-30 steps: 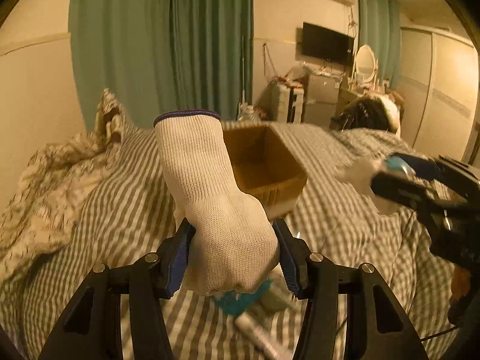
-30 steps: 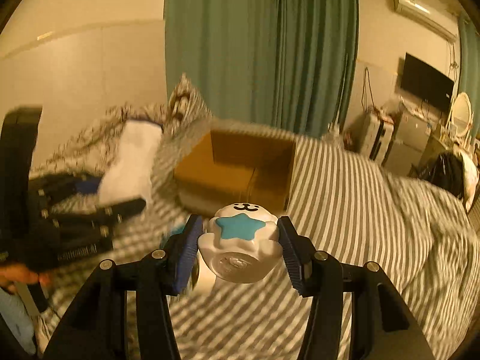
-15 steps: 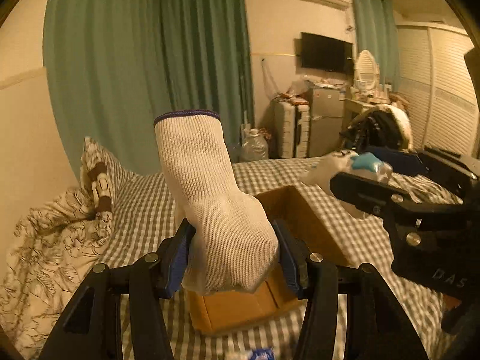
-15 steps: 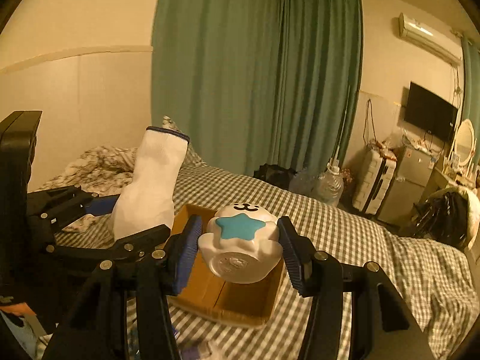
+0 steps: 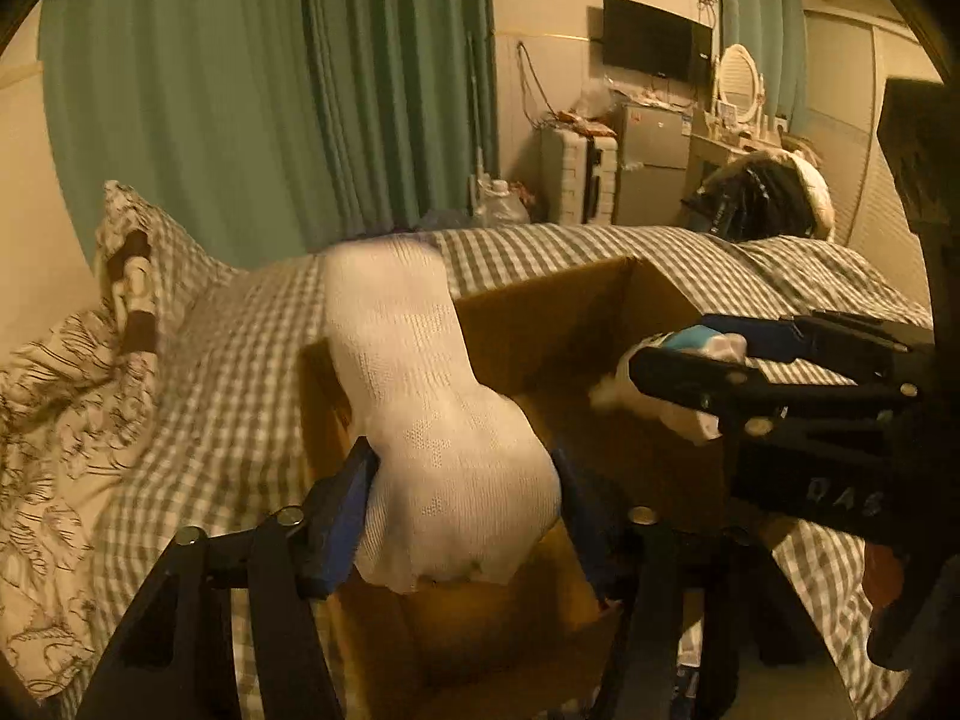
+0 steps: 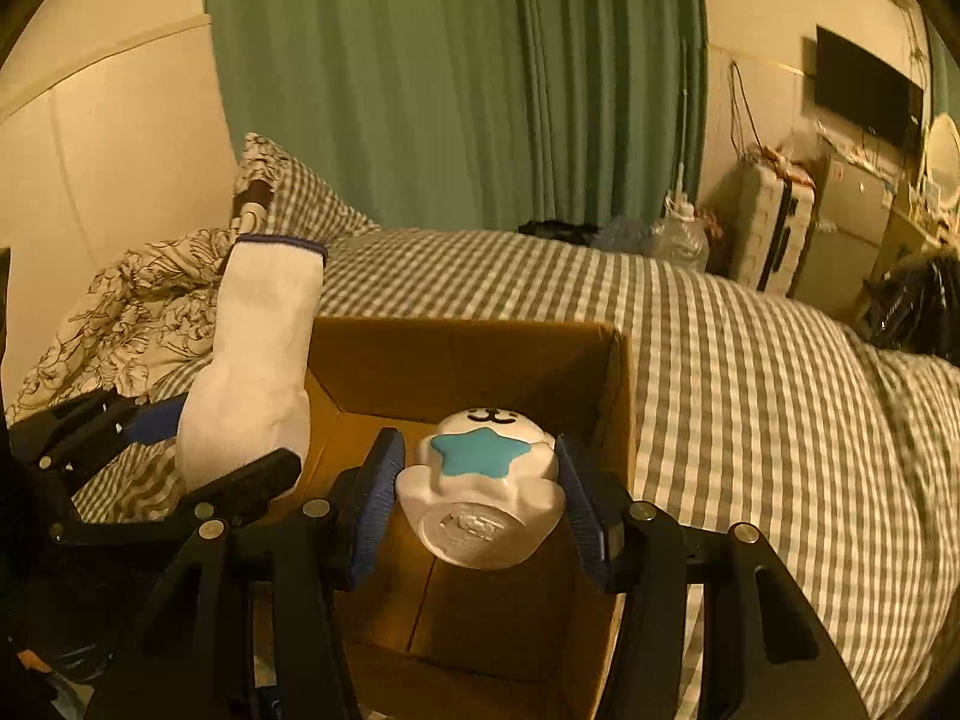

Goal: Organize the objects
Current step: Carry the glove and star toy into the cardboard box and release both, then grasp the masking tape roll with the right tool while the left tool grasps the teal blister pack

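Observation:
An open brown cardboard box (image 5: 558,312) (image 6: 468,360) sits on the checked bed. My left gripper (image 5: 465,510) is shut on a rolled white sock (image 5: 444,420) and holds it over the box's near left part; the sock (image 6: 252,384) also shows in the right wrist view. My right gripper (image 6: 480,498) is shut on a white toy with a blue star and a small face (image 6: 480,468), held just above the box's inside. In the left wrist view the right gripper (image 5: 678,378) reaches in from the right over the box.
A grey-checked cover (image 6: 750,372) spreads over the bed. A floral duvet and pillow (image 5: 72,390) lie at the left. Green curtains (image 6: 456,78) hang behind. A suitcase, small fridge and dresser (image 5: 648,162) stand at the back right. Small items lie below the box's near edge.
Both grippers have moved forward and down from above the bed to over the open box, each keeping its hold. The sock's cuff now tilts forward.

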The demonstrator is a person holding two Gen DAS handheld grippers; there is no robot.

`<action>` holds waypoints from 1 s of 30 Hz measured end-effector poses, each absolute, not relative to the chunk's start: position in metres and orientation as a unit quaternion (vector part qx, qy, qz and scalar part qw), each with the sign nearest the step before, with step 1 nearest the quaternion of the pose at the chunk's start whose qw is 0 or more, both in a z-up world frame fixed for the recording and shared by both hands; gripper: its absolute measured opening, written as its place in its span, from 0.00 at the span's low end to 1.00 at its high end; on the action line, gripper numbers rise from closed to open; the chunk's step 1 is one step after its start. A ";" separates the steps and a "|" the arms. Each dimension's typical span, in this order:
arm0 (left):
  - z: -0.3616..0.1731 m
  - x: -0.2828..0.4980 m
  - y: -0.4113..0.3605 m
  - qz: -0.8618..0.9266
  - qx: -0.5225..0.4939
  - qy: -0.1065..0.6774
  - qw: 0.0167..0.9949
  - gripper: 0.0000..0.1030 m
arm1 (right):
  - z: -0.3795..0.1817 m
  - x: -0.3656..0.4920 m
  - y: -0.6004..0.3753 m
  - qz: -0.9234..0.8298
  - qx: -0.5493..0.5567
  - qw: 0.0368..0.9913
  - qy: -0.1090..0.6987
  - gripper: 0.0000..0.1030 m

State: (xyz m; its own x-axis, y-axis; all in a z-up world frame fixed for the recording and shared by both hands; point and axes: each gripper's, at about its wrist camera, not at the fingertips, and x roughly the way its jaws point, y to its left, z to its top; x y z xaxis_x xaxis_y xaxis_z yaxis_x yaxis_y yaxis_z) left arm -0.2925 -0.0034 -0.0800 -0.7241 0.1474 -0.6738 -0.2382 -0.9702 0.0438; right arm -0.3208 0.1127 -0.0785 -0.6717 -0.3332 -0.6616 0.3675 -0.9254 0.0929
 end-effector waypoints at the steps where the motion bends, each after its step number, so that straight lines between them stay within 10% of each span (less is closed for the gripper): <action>1: -0.080 -0.293 -0.003 0.925 -0.359 0.064 0.108 0.69 | -0.077 -0.318 0.117 -0.915 0.355 0.193 0.020 0.56; 6: -0.068 -0.271 0.004 0.933 -0.336 0.088 0.098 0.91 | -0.047 -0.288 0.136 -0.928 0.327 0.181 0.018 0.75; 18: -0.018 -0.161 -0.037 0.954 -0.297 0.032 0.033 1.00 | 0.040 -0.159 0.171 -0.948 0.257 0.176 0.070 0.90; 30: -0.107 -0.093 -0.036 0.922 -0.385 0.035 0.024 1.00 | -0.076 -0.102 0.167 -0.916 0.368 0.146 0.064 0.90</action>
